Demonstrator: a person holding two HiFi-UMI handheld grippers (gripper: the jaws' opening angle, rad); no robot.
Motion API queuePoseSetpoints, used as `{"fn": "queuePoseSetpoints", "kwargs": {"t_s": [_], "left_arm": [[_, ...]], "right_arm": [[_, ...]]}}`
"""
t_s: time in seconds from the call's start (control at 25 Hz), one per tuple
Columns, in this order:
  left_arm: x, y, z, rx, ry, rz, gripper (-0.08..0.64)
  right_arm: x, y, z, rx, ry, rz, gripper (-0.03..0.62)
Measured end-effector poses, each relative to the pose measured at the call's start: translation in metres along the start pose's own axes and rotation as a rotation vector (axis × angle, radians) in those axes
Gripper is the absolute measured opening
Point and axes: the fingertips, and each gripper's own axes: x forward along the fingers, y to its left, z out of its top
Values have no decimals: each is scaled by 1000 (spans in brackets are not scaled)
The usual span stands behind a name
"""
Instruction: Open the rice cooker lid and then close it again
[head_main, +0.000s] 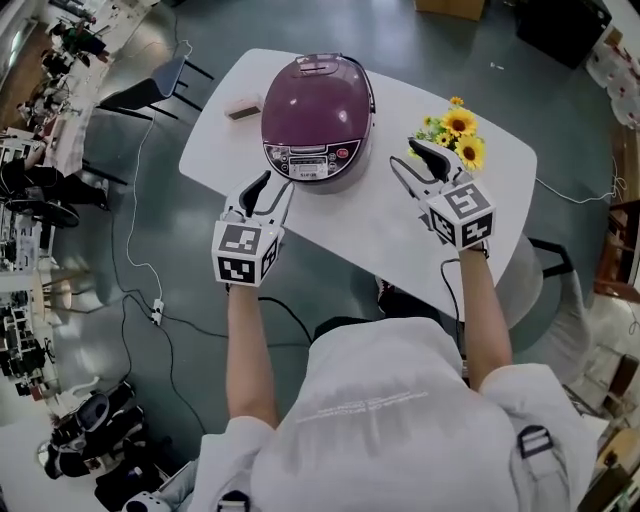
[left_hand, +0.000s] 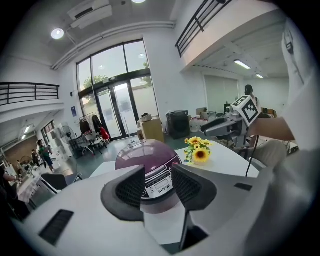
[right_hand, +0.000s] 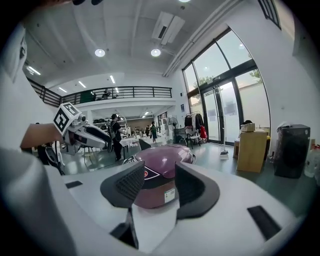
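Rice cooker, place: the purple rice cooker (head_main: 318, 110) stands upright toward the far side of the white table (head_main: 400, 230), with its lid (head_main: 315, 85) down.
Facing: its control panel (head_main: 310, 157) looks toward the person. I'd guess the hinge is on the far side, though I can't make it out.
Long axis: the body is nearly round and a touch longer from the panel to the back, so the axis runs away from the person.
Left gripper: the left gripper (head_main: 272, 190) hovers just short of the cooker's front left. Its jaws are apart with nothing between them, and the panel shows through the gap.
Right gripper: the right gripper (head_main: 405, 155) hangs off the cooker's right flank, apart from it. Its jaws are spread and hold nothing.
Neighbours: the sunflowers (head_main: 458, 135) sit just beside the right gripper, and a small tan block (head_main: 243, 108) lies by the cooker's left side.
Risk, sliding: a one-sided push on the front could skate the cooker back across the smooth tabletop.
Risk, slipping: the lid is domed and glossy, so pads pinching it may slide off.
Risk, spring: once released, the lid may fly up into a gripper hanging above it.
Risk, flowers: a wide swing of the right gripper could topple the sunflowers.
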Motion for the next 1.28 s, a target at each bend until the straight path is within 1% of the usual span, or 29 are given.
{"fn": "queuePoseSetpoints", "kwargs": {"t_s": [0.12, 0.24, 0.36, 0.44, 0.6, 0.68, 0.88, 1.12, 1.28], "left_arm": [[13, 2, 3, 37, 17, -28, 174], [26, 4, 2, 107, 45, -62, 163], [37, 4, 1, 169, 64, -104, 145], [43, 5, -1, 189, 67, -137, 128], [56, 9, -8, 221, 69, -218, 117], [64, 11, -12, 247, 68, -272, 114], [85, 14, -16, 342, 69, -401, 100], [103, 9, -19, 477, 85, -514, 85], [110, 0, -22, 511, 84, -581, 79]], "right_arm": [[4, -4, -4, 14, 10, -11, 205], [8, -5, -6, 26, 12, -20, 202], [12, -2, -9, 59, -2, -15, 198], [16, 0, -13, 77, -4, -26, 196], [23, 6, -20, 95, 1, -79, 196], [25, 9, -23, 107, 0, -117, 196], [25, 13, -30, 166, -11, -249, 196], [18, 11, -41, 237, -24, -383, 186], [15, 12, -44, 249, -22, -438, 179]]}}
